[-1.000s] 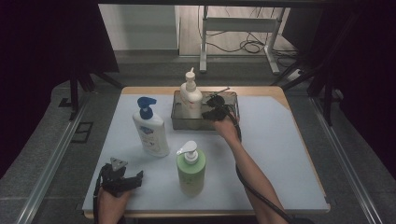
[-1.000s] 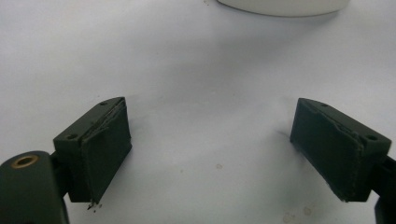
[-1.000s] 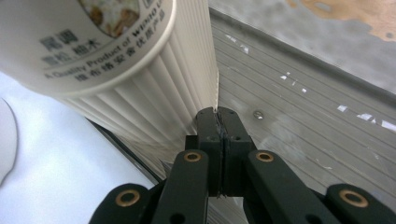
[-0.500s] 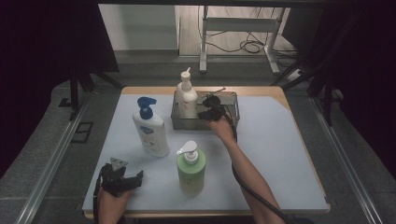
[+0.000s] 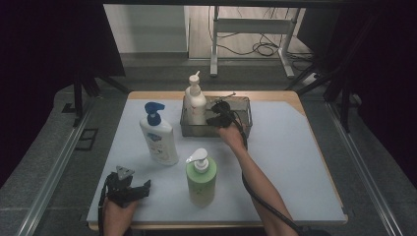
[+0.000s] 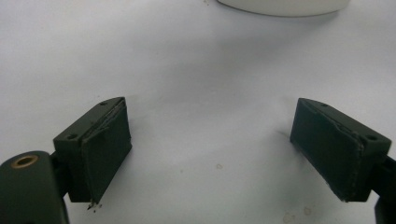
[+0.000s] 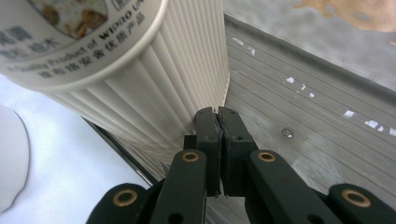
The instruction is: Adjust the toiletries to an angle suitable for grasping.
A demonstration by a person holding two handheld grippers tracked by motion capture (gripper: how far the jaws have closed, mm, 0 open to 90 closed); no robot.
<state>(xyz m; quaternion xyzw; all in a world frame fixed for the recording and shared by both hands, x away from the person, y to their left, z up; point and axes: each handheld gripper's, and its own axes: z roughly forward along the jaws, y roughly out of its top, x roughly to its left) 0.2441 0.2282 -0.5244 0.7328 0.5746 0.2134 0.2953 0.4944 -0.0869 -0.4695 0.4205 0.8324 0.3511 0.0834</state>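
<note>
White table mat (image 5: 305, 162) bare across frame right, grey wire basket (image 5: 243, 105) upper centre, cream ribbed bottle (image 5: 195, 101) in its left end, right gripper (image 5: 216, 120) pressed together (nothing between) beside bottle, left gripper (image 5: 129, 189) wide, lower left edge.

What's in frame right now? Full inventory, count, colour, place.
cream pump bottle: 1, cream, standing at the left end of the grey basket
grey basket: 1, grey, far middle of the table
white bottle with blue pump: 1, left of centre
green pump bottle: 1, white pump, near centre
table: 1, pale top with wooden edge
right gripper: 1, black, jaws shut with nothing between, at the cream pump bottle's base in the basket
left gripper: 1, black, jaws open, near left on the table
</note>
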